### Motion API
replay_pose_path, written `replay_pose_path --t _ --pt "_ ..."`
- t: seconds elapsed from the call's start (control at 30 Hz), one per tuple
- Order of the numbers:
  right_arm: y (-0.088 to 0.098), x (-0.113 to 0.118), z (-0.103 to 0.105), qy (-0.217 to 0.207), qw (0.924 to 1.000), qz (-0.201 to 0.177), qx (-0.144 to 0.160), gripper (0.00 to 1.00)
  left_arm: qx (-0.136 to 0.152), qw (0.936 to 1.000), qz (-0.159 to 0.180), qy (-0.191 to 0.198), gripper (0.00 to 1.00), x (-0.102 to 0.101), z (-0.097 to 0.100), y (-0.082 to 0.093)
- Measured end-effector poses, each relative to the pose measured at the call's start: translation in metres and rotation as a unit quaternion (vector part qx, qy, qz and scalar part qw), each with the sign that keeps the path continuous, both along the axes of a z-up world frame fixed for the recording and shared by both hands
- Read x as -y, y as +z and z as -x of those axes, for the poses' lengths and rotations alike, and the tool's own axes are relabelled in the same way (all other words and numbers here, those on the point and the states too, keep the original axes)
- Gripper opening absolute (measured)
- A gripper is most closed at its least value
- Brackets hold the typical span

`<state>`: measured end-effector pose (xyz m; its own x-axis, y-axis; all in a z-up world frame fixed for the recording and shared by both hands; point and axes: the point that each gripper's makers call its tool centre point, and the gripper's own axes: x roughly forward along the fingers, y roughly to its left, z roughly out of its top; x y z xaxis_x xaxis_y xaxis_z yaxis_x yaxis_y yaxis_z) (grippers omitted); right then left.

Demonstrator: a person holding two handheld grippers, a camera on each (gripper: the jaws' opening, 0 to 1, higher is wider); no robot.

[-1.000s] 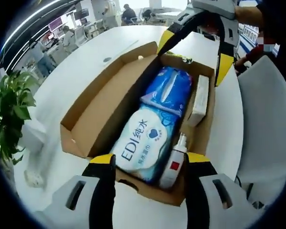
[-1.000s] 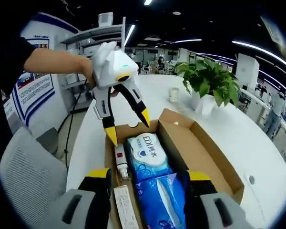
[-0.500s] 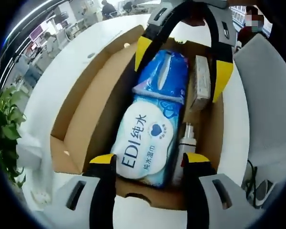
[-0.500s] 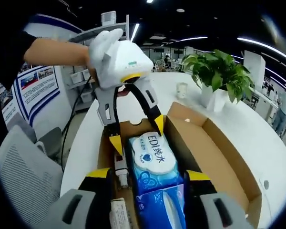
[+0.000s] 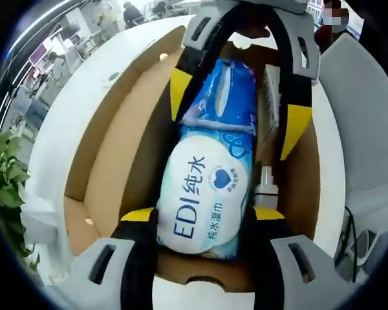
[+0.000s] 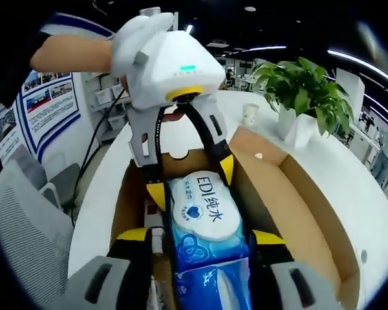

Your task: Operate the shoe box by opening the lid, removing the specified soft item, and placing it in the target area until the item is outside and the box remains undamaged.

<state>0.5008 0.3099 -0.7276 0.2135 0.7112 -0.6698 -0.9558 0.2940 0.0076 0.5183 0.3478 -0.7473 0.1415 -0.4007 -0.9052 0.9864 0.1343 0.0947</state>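
While the shoe box (image 5: pixel 110 161) sits open on the white table (image 5: pixel 64 123), the wet wipes pack (image 5: pixel 207 200) lies inside it, its near end between the spread jaws of the left gripper (image 5: pixel 205 216), whether touching them I cannot tell. Beyond it lies a blue tissue pack (image 5: pixel 229 90), straddled by the right gripper (image 5: pixel 236 123), also spread. Just right of the wipes stands a small bottle (image 5: pixel 265 187) with a flat carton (image 5: pixel 270 97) farther along. From the right gripper view, a gloved hand (image 6: pixel 132 39) holds the left gripper (image 6: pixel 191 182) over the wipes, and a potted plant (image 6: pixel 304 97) and cup (image 6: pixel 249 116) stand on the table beyond the box.
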Motion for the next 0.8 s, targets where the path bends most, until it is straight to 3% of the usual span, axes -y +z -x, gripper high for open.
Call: replay_pose_path --t 0.53,0.8 --pt "-0.027 -0.012 -0.012 0.018 0.9993 0.034 0.003 0.55 -0.009 0.9992 -0.017 -0.035 0.60 0.003 -0.001 -0.017" --pt "-0.040 -0.012 -0.017 0.026 0.9982 0.054 0.003 0.54 -0.014 0.9991 -0.009 -0.039 0.60 0.005 -0.001 -0.019"
